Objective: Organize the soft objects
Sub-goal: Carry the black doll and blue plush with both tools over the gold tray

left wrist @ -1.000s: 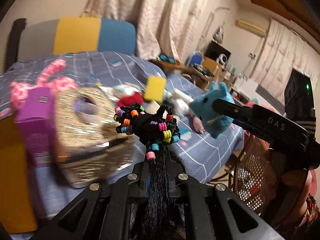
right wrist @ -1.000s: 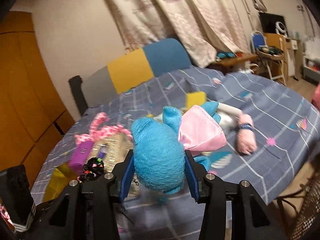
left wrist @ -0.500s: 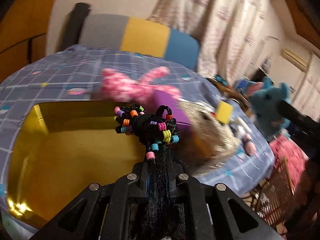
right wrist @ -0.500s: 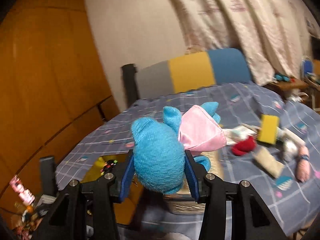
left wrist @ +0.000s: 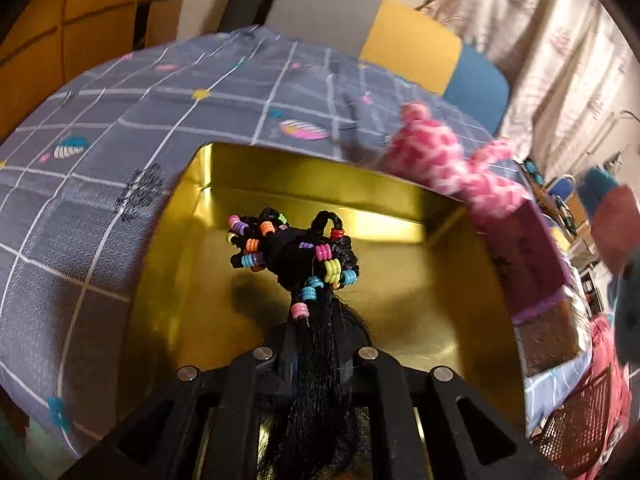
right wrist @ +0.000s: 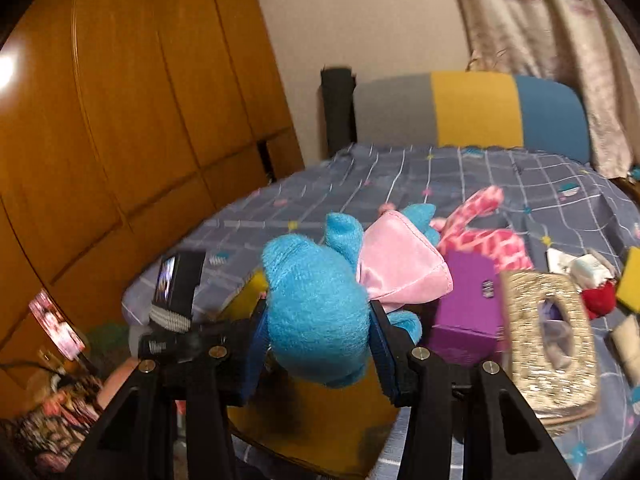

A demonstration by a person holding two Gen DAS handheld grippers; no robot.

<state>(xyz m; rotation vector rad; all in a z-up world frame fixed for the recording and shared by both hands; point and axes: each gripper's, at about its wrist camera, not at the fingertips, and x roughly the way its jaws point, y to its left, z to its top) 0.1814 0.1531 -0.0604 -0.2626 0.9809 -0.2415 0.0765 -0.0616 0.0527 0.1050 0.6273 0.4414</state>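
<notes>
My left gripper (left wrist: 314, 344) is shut on a black hair bundle with coloured beads (left wrist: 298, 252) and holds it over the open gold tin box (left wrist: 404, 196). My right gripper (right wrist: 320, 340) is shut on a blue plush toy with a pink cloth (right wrist: 316, 300), held above the same gold box (right wrist: 320, 412); the toy also shows at the right edge of the left wrist view (left wrist: 616, 232). A pink-and-white plush (left wrist: 436, 156) lies just behind the box on the bed and also appears in the right wrist view (right wrist: 484, 236).
A purple box (right wrist: 468, 304) and a glittery gold tissue-box cover (right wrist: 548, 336) stand right of the gold box. A red item (right wrist: 600, 298), yellow sponge (right wrist: 630, 276) and small packets lie further right. The grey checked bedspread (left wrist: 120, 128) surrounds them. Wooden cabinets (right wrist: 120, 120) stand left.
Both grippers have swung left from the cluttered bed middle to the gold box. The left one now hangs the hair bundle over the box interior; the right one brought the blue plush above it.
</notes>
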